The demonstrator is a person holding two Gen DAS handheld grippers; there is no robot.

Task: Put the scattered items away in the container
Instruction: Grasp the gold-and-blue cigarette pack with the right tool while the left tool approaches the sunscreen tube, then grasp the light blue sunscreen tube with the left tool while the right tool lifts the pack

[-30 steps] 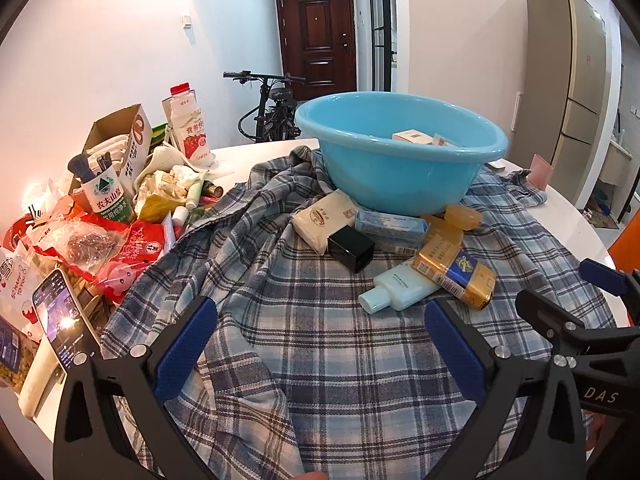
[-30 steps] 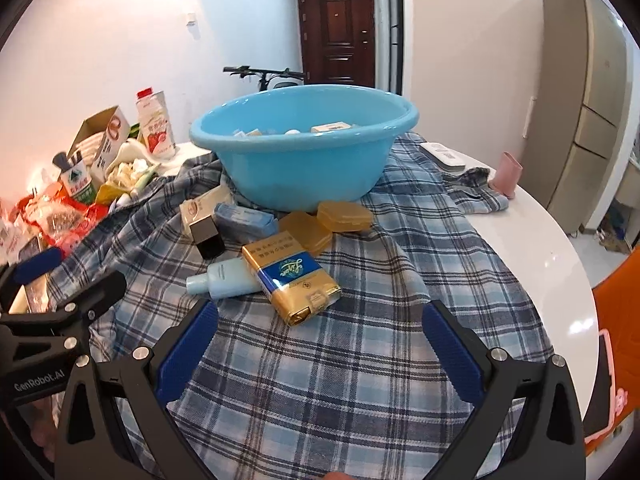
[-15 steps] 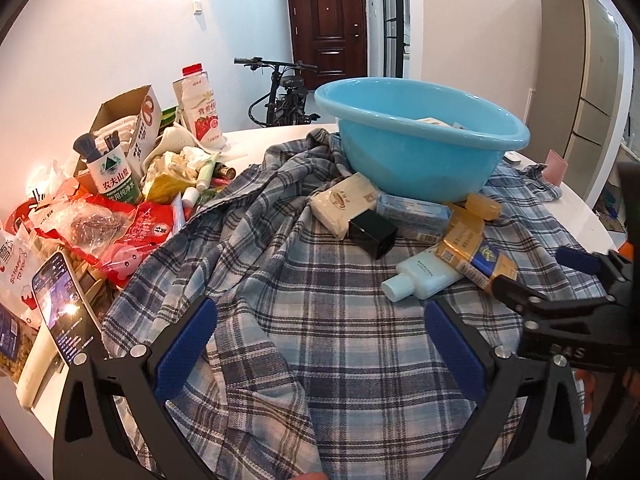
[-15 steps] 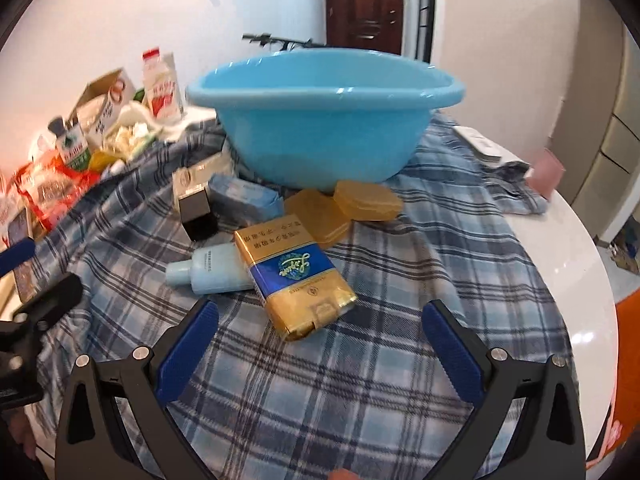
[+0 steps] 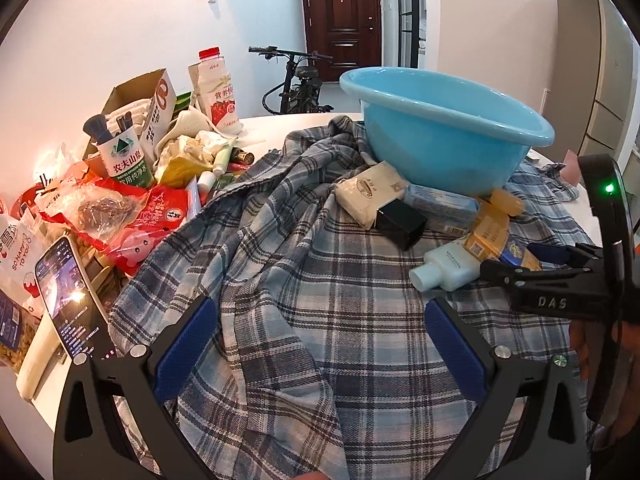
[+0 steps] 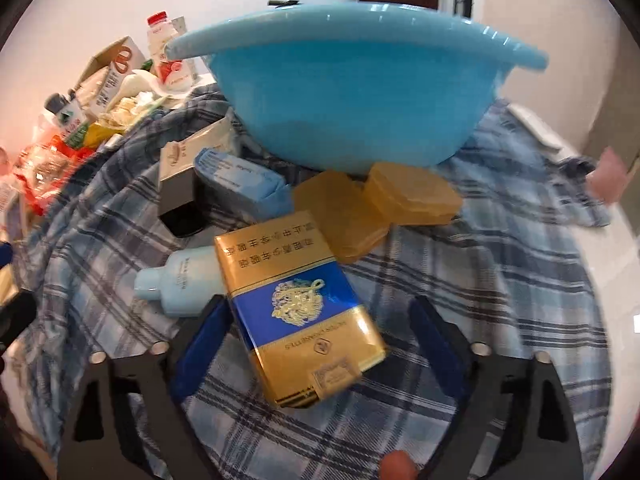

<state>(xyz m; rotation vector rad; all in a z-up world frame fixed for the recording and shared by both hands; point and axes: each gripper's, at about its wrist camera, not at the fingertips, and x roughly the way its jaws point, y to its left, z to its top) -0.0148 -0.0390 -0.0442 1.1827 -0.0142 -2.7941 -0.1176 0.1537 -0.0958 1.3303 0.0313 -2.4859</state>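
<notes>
The gold and blue carton [image 6: 298, 316] lies flat on the plaid shirt [image 6: 460, 280] in front of the blue basin [image 6: 360, 92], its far end leaning over a pale blue bottle [image 6: 180, 284] and close to two amber boxes [image 6: 376, 208]. The right gripper [image 6: 320, 340] straddles it: the jaws have just been closing, the carton sits between them, the left pad is at or almost at its edge, and a strip of cloth still shows on the other side, so I'd call that a half-closed gripper not yet pinching. This looks like the grasp step for one more scattered item. The next move, as I judge it, calls for closing squarely on the carton's long sides without catching the bottle beneath or bunching the shirt, then lifting clear over the basin's rim. The left gripper [image 5: 320, 344] hangs wide with nothing in it over bare plaid nearer the table's edge. Beyond the carton a black box [image 5: 400, 222], a cream packet [image 5: 368, 196] and a light blue pack [image 6: 240, 184] wait against the basin's foot. Off to the side sits a heap of snack bags, a milk carton [image 5: 216, 88] and a phone [image 5: 72, 300].
</notes>
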